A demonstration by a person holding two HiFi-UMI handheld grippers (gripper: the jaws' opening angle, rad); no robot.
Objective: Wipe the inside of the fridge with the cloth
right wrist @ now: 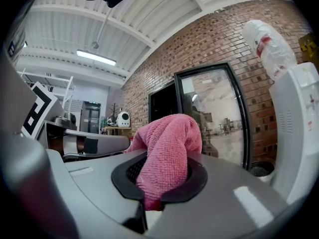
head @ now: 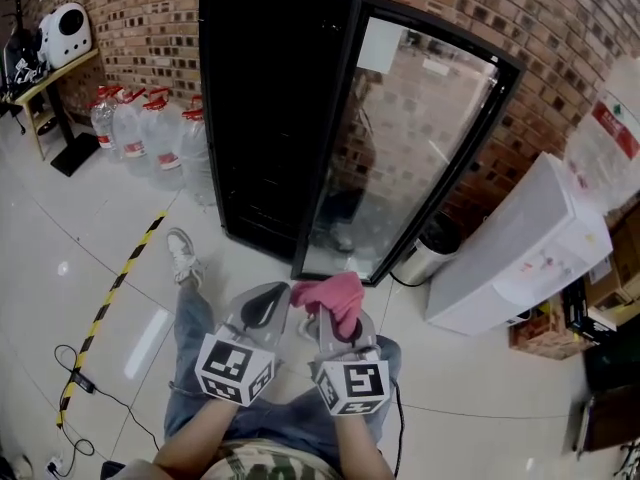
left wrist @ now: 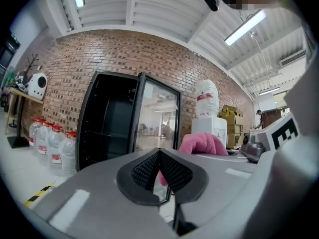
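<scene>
Pink cloth [head: 336,296]: soft and fuzzy. It is bunched up and sits right between the right fingers, puffing out over their tips. It is not in the fridge.
Right gripper [head: 337,320]: its fingers [right wrist: 197,176] are pinching the pink cloth [right wrist: 167,151]. A fold of it hangs down in the gap between them.
Left gripper [head: 266,304]: its fingers [left wrist: 142,171] are pressed together at the tips with nothing held between them. The pink cloth [left wrist: 202,144] shows just past them, off to their right.
Two grippers: side by side and low, over the person's blue jeans [head: 200,368].
Fridge [head: 268,118]: tall and black, standing ahead of both sets of fingers and well apart from them. It looks dark inside.
Fridge door [head: 410,153]: glass with a black frame. It is swung open, straight out in front of the right fingers.
Water bottles [head: 150,133]: big clear ones with red caps, in a row on the floor by the brick wall [head: 140,18], far out to the left of the left fingers.
White machine [head: 520,253]: stands far off to the right of the right fingers, with a big bottle [head: 610,133] on top.
Round bin [head: 428,250]: on the floor past the right fingers, near the bottom of the open door.
Striped tape [head: 112,290]: yellow and black, stuck on the shiny white floor [head: 60,228] to the left of the left fingers.
Shoe [head: 182,256]: white, on the floor ahead of the left fingers.
</scene>
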